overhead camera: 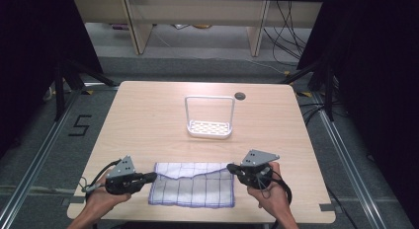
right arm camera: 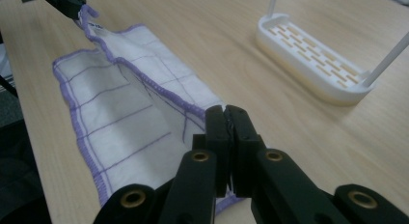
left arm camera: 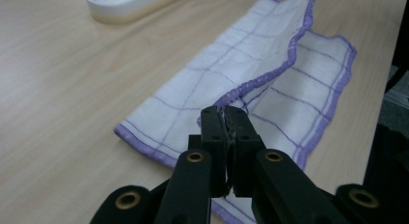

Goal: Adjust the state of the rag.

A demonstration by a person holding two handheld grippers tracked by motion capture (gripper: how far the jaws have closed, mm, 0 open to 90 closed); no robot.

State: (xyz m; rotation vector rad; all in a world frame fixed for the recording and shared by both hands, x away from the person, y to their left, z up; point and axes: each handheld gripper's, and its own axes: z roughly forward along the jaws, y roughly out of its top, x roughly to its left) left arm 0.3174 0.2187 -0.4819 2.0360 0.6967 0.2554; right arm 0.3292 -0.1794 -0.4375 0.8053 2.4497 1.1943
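While the person's forearms come in from the near edge in the high view, a white cloth (overhead camera: 193,183) with purple grid lines and purple hem lies folded on the wooden bench (overhead camera: 148,115), close to that edge. The left tongs (overhead camera: 154,175) pinch its upper left corner and the right tongs (overhead camera: 230,167) pinch its upper right corner, so the top layer hangs slack between them. Farther back, near the middle of the bench, stands a white rack (overhead camera: 209,126) with a slotted base and a tall wire loop. From the left gripper view, the left tongs (left arm camera: 224,113) are pressed together on the purple hem of the cloth (left arm camera: 226,74). From the right gripper view, the right tongs (right arm camera: 225,111) clamp the hem likewise, with the rack (right arm camera: 313,60) well apart.
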